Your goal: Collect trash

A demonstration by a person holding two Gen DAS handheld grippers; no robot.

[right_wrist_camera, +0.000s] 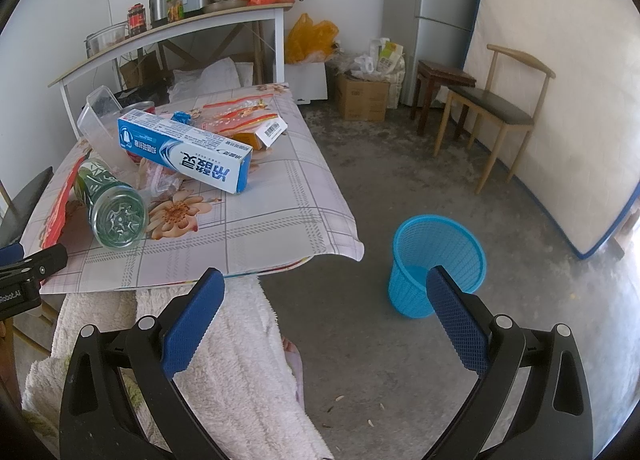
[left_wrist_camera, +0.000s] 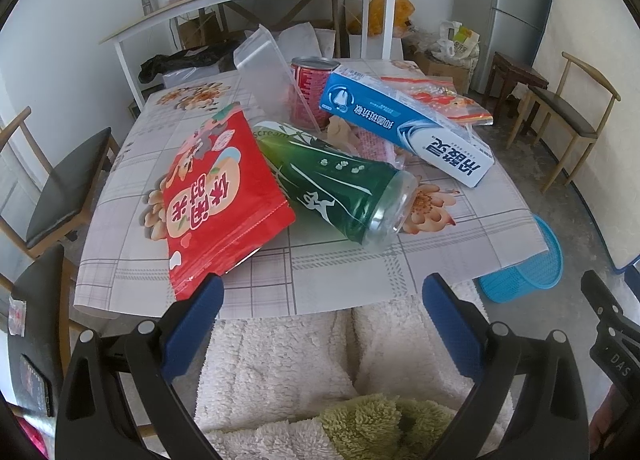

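Trash lies piled on a small table [left_wrist_camera: 340, 272] with a flowered cloth: a red snack bag [left_wrist_camera: 224, 200], a green plastic bottle [left_wrist_camera: 340, 188] on its side, a blue-and-white toothpaste box [left_wrist_camera: 404, 124], a red can [left_wrist_camera: 308, 88] and a clear plastic tub [left_wrist_camera: 268, 68]. My left gripper [left_wrist_camera: 322, 296] hovers open over the near table edge, empty. The right gripper [right_wrist_camera: 325, 292] is open and empty too, off the table's right corner. A blue mesh waste basket [right_wrist_camera: 438, 260] stands on the floor just beyond its right finger. The bottle [right_wrist_camera: 114, 208] and toothpaste box [right_wrist_camera: 186, 154] show in the right wrist view.
A person's fleece-clad legs [left_wrist_camera: 304, 372] sit under both grippers. Wooden chairs stand at the left [left_wrist_camera: 60, 196] and right [right_wrist_camera: 492, 116]. A white shelf table [right_wrist_camera: 176, 36] with jars and a pot stands behind, with a fridge [right_wrist_camera: 432, 16], boxes and bags by the wall.
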